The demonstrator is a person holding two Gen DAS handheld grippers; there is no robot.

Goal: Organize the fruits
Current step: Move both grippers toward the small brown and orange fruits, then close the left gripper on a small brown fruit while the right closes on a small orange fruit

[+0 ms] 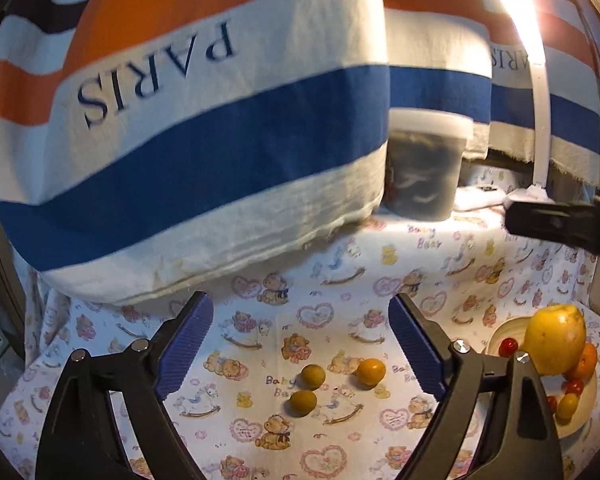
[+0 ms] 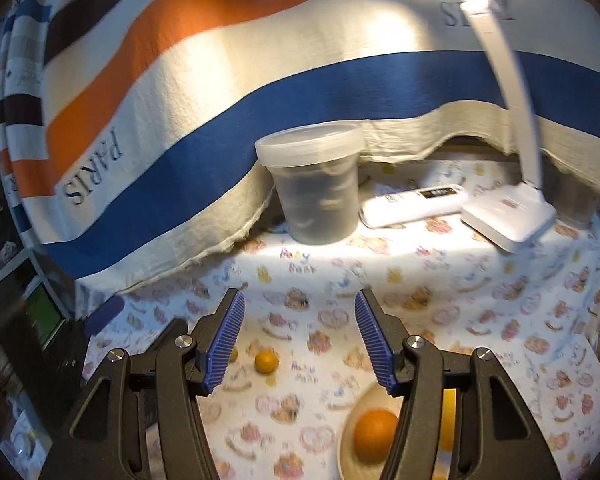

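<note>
The left claw stands wide and empty over the desk, its blue pads spread apart on either side of three small loose fruits: two greenish-yellow ones and a small orange one, all lying on the bear-print cloth just ahead of and between the fingers, none of them touched. The wide spread suits a descent onto one of these. The right claw is likewise open and holds nothing; it hovers above the edge of a pale plate on which an orange rests, just below and inside its right finger. In the left view that plate sits well to the right of the loose fruits and already carries a large yellow fruit, an orange, a small yellow fruit and several cherry tomatoes, so it seems to be the gathering place. I judge the three loose fruits remain to be moved there. A lidded tub, a remote and a lamp base stand farther back, against a striped towel.
</note>
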